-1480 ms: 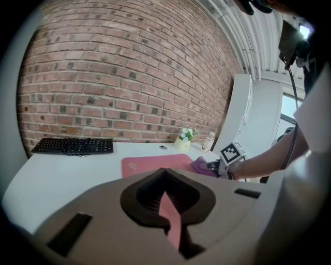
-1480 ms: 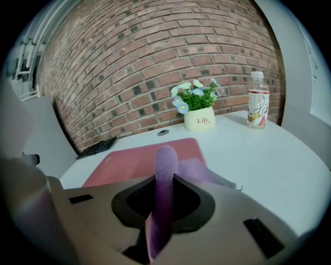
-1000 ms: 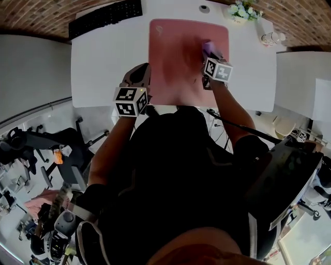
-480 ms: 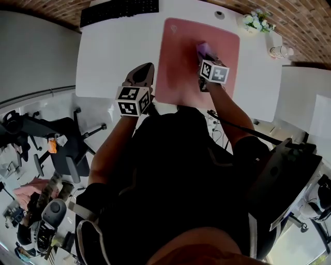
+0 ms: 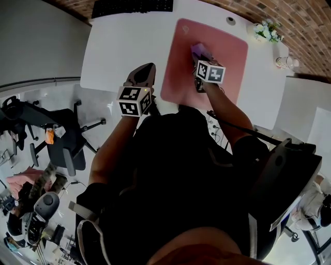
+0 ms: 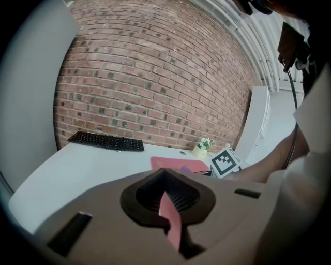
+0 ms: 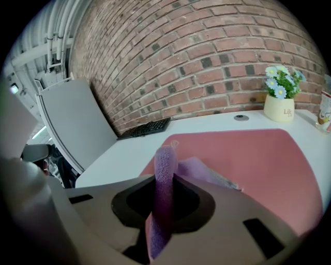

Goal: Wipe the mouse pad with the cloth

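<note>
Jaws of right gripper [image 7: 164,182] on cloth [image 7: 166,158]

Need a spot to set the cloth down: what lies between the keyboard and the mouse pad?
Only bare desk lies between the keyboard and the pad, shown in the head view and right gripper view.

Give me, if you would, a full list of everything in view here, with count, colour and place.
brick wall: one, red-brown, behind the desk
desk: one, white, against that wall
mouse pad: one, pink, desk's right half
cloth: one, purple, on the pad
keyboard: one, black, desk's far left
flower pot: one, cream, white and blue flowers, beyond the pad's right corner
desk port: one, grey, just beyond the pad
office chair: one, black, floor at left
left claw: one, taupe, shut, left of the pad
right claw: one, taupe, shut on the cloth
</note>
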Motion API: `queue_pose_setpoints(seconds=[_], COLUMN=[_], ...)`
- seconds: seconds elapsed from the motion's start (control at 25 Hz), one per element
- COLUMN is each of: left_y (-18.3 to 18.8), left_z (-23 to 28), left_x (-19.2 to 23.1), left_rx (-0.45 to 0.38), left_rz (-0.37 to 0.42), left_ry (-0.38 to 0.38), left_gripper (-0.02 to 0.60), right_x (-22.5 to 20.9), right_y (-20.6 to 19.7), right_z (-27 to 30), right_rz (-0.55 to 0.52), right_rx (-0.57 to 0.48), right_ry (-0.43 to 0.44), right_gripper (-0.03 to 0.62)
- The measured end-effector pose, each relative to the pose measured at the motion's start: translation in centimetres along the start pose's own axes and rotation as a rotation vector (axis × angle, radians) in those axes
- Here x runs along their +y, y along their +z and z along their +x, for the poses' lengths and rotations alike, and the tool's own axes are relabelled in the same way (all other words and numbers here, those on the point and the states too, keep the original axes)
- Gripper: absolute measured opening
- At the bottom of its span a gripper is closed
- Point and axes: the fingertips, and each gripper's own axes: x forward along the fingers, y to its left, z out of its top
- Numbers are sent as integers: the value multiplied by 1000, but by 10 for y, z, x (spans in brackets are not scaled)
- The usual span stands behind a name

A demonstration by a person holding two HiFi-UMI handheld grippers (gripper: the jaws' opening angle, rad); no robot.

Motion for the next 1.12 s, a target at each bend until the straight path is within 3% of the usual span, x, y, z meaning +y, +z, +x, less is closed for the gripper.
queue_pose_setpoints(seconds=[0.12,0.52,0.84,1.12], left_y=[1,-5,-11,-9], left_z=[-7,-31,-45,-45], left_x=[4,19,34,38], left_rx=[-16,-20,-26,-25], left_rz=[-30,-23,-46,-51], left_ry=[14,67,102,84], left_gripper=[5,5,5,5], right_x=[20,71,97,112], right_y=[0,-1,4,24], right_z=[8,31,51,49], right_rz=[-33,-72,-53,33], right_rx=[17,48,54,15], right_ry=[36,112,140,169], right_gripper=[60,59,60,60])
